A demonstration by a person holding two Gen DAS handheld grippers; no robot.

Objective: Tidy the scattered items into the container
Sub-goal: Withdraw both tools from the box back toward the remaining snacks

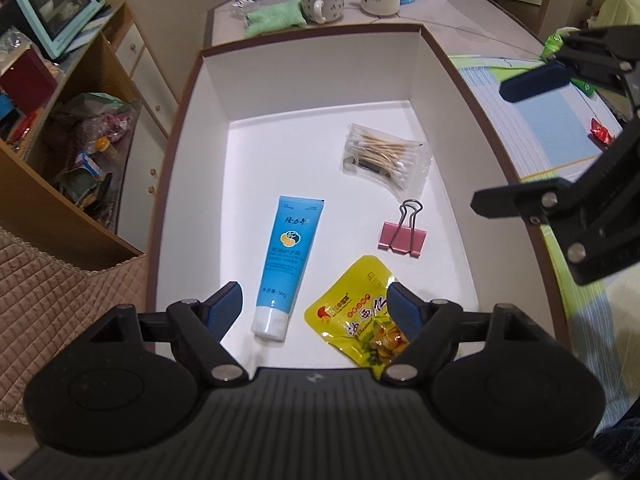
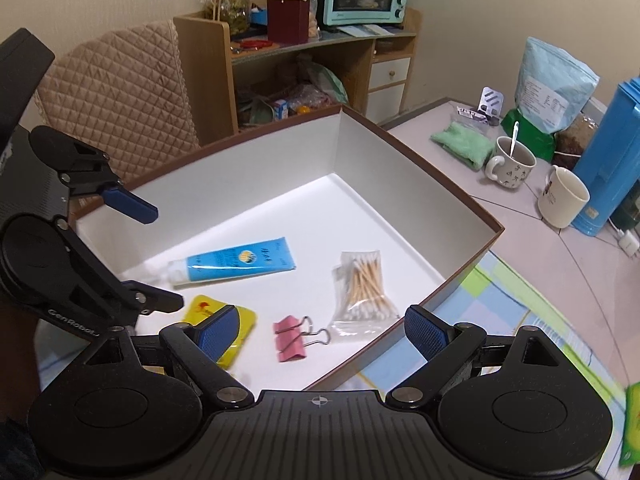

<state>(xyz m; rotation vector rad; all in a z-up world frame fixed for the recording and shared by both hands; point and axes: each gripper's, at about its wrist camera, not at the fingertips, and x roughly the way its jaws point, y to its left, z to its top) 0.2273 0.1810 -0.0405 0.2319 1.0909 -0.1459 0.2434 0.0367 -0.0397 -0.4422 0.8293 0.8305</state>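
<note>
Left gripper above box, jaws spread, right gripper likewise spread, both empty

Both views are lit by soft, warm indoor light from above, and the scene is evenly exposed. The white floor of the box is rendered very bright, close to overexposed, and in the right wrist view a darker band is cast along the box's inner wall. Only faint shadows are seen under the items. Strong fisheye distortion is shown: straight box edges are bowed and the corners of both frames are blackened by vignetting. The centre is kept sharp, while detail is softened toward the rims. Motion blur is seen at the lower right on a green packet, and the yellow pouch is slightly smeared.
</note>
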